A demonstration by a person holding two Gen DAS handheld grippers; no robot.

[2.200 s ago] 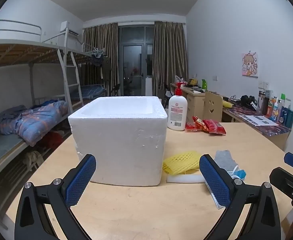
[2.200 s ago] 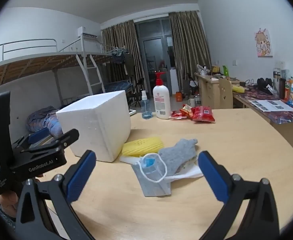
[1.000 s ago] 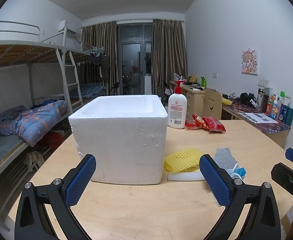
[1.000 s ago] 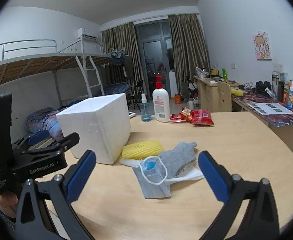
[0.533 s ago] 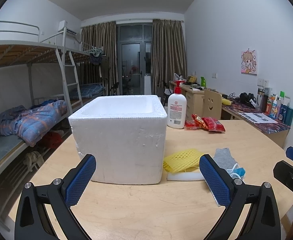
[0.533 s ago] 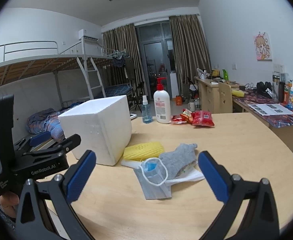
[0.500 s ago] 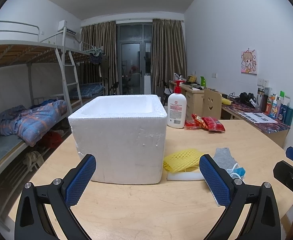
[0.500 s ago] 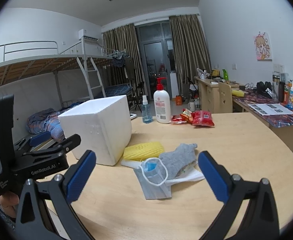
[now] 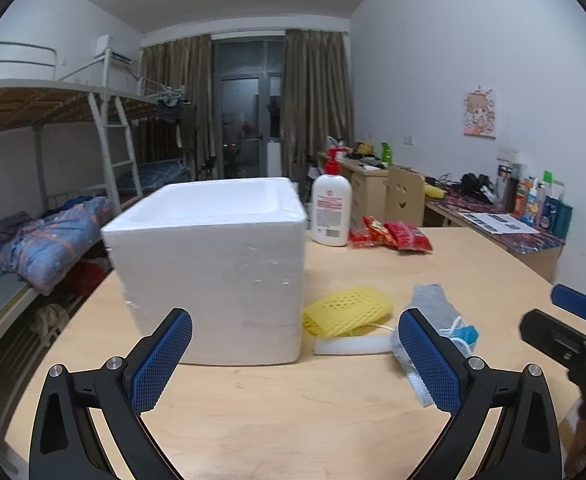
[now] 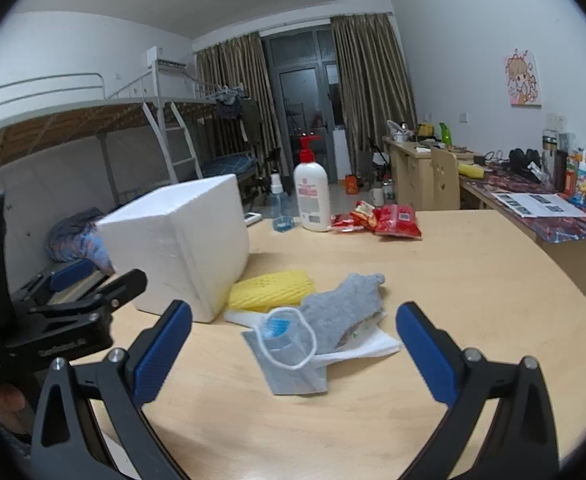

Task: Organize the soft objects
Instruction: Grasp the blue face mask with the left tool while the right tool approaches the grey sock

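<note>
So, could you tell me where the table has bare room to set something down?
Bare wood runs along the near edge of the table in front of the face mask, and on the right past the grey sock. It is crowded between the foam box and the sock.

Through the right wrist camera I am seeing: my right gripper (image 10: 293,354), fingers standing wide apart and holding nothing, hovering over a wooden table (image 10: 473,280); a face mask (image 10: 289,356) lying between them; a grey sock (image 10: 345,312) overlapping it; a yellow foam net (image 10: 271,290) touching a white foam box (image 10: 181,248); my left gripper (image 10: 73,308) showing at the left edge.
</note>
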